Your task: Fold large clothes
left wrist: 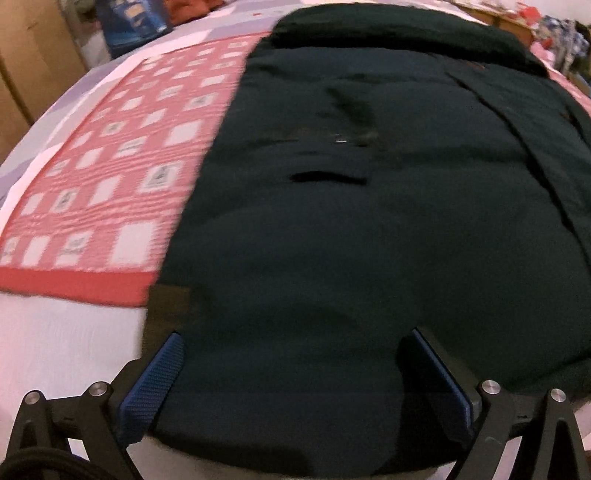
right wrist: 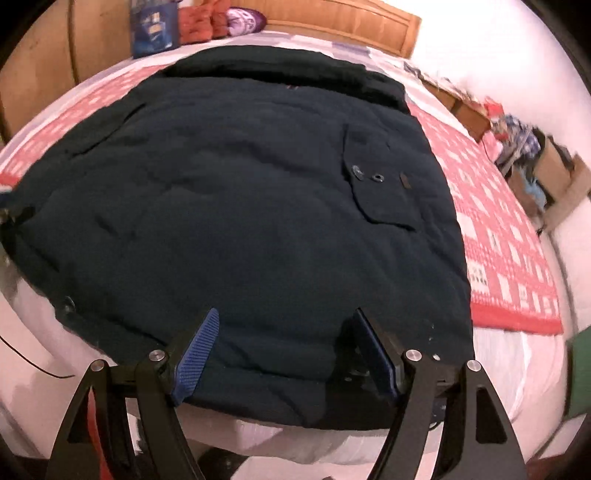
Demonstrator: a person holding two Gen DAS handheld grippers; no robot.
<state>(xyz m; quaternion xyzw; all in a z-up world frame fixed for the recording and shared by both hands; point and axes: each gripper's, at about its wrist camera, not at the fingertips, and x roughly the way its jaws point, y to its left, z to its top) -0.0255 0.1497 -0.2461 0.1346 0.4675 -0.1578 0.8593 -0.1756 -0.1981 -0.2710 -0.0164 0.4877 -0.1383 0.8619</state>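
Observation:
A large dark green padded jacket (left wrist: pixel 369 221) lies spread flat on the bed and fills most of both views (right wrist: pixel 240 221). A flap pocket with snap buttons (right wrist: pixel 376 181) shows on its right side. My left gripper (left wrist: pixel 295 334) hangs open above the jacket's near hem, close to its left corner, blue pads wide apart with only the cloth below them. In the right wrist view my right gripper (right wrist: pixel 286 314) is open too, over the near hem toward the jacket's right part. Neither grips the cloth.
The jacket rests on a red and white checked blanket (left wrist: pixel 110 166) over a white sheet (right wrist: pixel 517 369). A blue bag (right wrist: pixel 155 29) and orange cloth stand by the wooden headboard (right wrist: pixel 351 22). Cardboard boxes and clutter (right wrist: pixel 535 166) sit beside the bed on the right.

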